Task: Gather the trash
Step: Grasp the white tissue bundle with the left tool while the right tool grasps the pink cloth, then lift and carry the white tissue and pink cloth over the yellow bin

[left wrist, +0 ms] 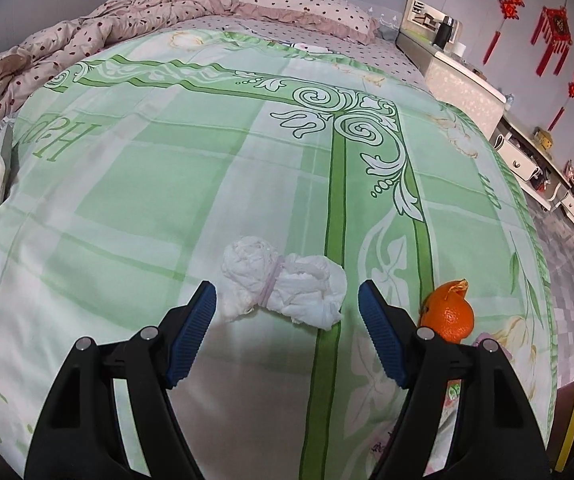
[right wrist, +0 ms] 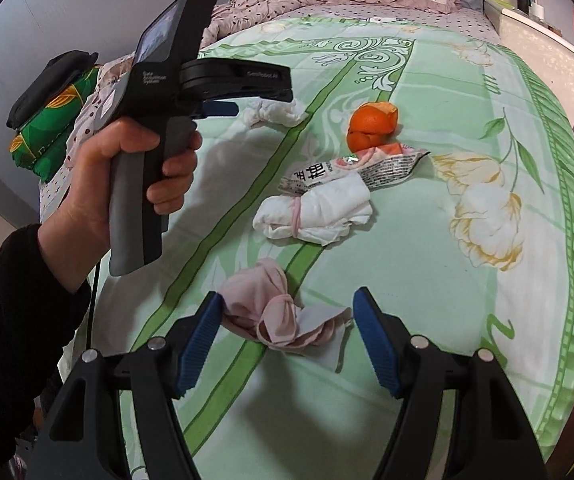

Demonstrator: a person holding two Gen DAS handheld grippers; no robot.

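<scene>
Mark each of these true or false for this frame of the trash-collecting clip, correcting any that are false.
1. Both grippers are open. True: the left gripper and the right gripper each show spread fingers.
2. The left gripper is shut on the white bundle. False: the white bundle lies on the bed between open fingers, ungripped.
3. The orange peel lies on the floor. False: it lies on the green bedspread.
4. A pink bundle lies between the right gripper's fingers. True.
5. A snack wrapper lies near the peel. True.
</scene>
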